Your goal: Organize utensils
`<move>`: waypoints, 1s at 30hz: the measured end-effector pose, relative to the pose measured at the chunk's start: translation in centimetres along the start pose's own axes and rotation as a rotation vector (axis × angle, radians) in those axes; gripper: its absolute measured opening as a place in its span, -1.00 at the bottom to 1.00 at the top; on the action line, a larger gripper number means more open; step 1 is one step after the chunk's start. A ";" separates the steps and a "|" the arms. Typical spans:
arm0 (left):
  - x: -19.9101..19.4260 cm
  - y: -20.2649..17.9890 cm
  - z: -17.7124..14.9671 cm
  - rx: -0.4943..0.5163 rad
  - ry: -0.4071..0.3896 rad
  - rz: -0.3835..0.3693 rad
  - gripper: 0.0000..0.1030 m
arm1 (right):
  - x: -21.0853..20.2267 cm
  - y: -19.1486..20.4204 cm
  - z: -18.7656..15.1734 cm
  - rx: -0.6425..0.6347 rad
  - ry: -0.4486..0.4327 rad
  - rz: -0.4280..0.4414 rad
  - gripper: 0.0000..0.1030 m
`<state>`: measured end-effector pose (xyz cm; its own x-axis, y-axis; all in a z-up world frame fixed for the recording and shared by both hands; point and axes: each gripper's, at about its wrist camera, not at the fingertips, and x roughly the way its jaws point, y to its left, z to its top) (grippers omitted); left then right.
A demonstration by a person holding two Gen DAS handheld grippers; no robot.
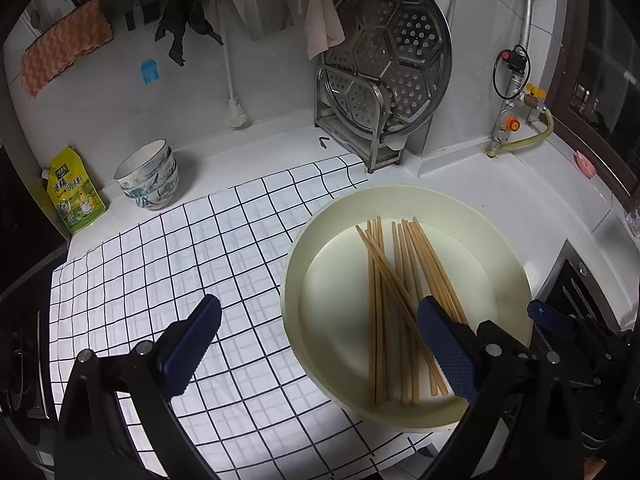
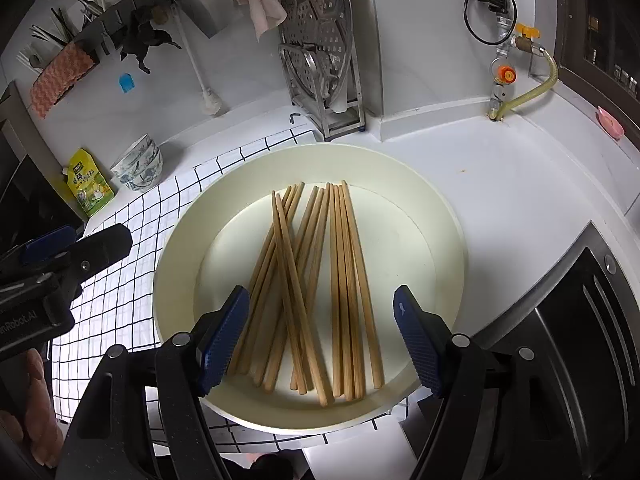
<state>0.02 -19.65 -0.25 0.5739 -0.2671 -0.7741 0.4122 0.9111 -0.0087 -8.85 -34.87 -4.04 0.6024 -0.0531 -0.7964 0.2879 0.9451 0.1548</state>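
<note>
On the white counter (image 2: 500,184) a checked cloth (image 1: 160,264) is spread, probably to give a clean, non-slip working patch. Half on that cloth sits a wide cream basin (image 2: 424,216), its rim high enough to keep loose sticks from rolling off. In its flat bottom lie the chopsticks (image 2: 316,280), a dozen or so wooden ones: one group on the right lies nearly parallel, the left group is crossed and fanned, so they look gathered but not yet sorted.

The right gripper (image 2: 320,332) hangs just over the near ends of the sticks, tilted down, its fingers spread wide to either side of the bundle and holding nothing; that stance suits a grab across several sticks at once. The left gripper (image 1: 316,344) stands beside it, straddling the basin's left rim, fingers at full spread and empty, one over the cloth and one over the sticks.
</note>
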 end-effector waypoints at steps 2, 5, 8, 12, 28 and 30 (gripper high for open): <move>-0.1 0.0 0.0 0.000 0.001 0.000 0.88 | -0.2 0.1 0.0 -0.002 -0.004 -0.003 0.39; -0.2 0.0 -0.1 -0.003 0.000 0.002 0.88 | -0.3 0.1 0.0 -0.003 -0.006 -0.005 0.39; -0.3 0.1 -0.2 -0.006 -0.001 0.004 0.88 | -0.3 0.2 0.0 -0.004 -0.004 -0.005 0.40; -0.2 0.3 -0.2 -0.008 0.004 0.006 0.88 | -0.4 0.3 0.0 -0.004 0.000 -0.007 0.40; -0.2 1.1 0.3 -0.014 0.000 0.005 0.88 | -0.4 0.8 0.3 -0.015 -0.001 -0.015 0.40; -0.2 1.1 0.3 -0.015 0.000 0.005 0.88 | -0.3 0.9 0.3 -0.015 0.000 -0.016 0.40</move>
<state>0.60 -18.66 0.11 0.5762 -0.2628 -0.7739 0.3990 0.9169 -0.0143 -8.58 -34.10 -3.48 0.5979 -0.0685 -0.7986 0.2867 0.9487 0.1333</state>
